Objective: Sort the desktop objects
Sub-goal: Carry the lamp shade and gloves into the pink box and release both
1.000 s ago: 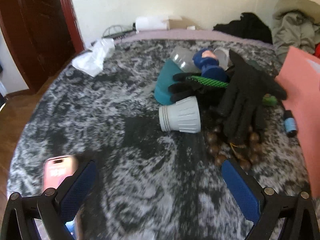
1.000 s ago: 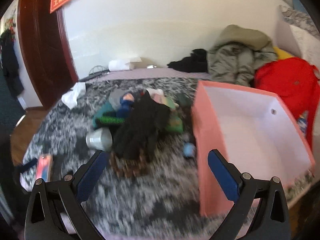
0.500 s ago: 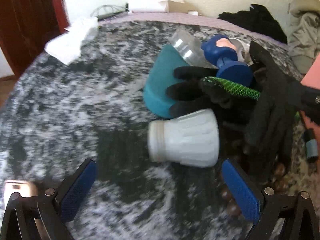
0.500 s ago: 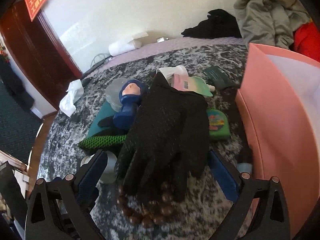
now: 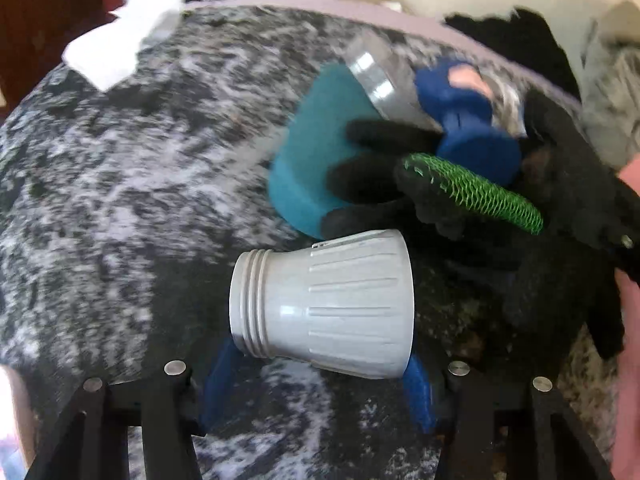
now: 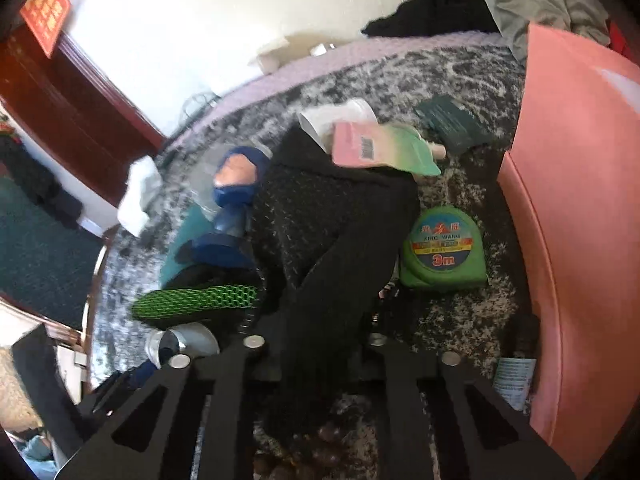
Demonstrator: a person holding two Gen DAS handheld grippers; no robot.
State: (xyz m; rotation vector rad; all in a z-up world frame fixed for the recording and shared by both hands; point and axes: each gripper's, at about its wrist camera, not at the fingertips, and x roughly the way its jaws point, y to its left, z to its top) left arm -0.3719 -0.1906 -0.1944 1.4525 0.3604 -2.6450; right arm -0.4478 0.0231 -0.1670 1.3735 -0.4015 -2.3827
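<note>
A grey ribbed cup [image 5: 324,308] lies on its side on the speckled grey cloth [image 5: 120,200]. My left gripper [image 5: 320,384] is shut on it, one blue finger [image 5: 222,384] at each end. A black knit glove [image 6: 328,232] fills the right wrist view, and my right gripper [image 6: 316,344] is shut on its finger end, with the pads hidden under the fabric. The same glove [image 5: 560,280] shows at the right of the left wrist view. The cup [image 6: 188,342] appears low left of the glove.
A pink box [image 6: 572,200] stands at the right. Around the glove lie a green tape measure [image 6: 444,248], a pink-green pouch [image 6: 380,148], a dark green packet [image 6: 452,122], a blue figurine [image 5: 468,120], a green mesh cuff [image 5: 476,192], a teal item [image 5: 316,160] and brown beads [image 6: 320,436].
Both grippers moved forward and down onto the pile. The left one shut around the grey cup; the right one shut on the black glove.
</note>
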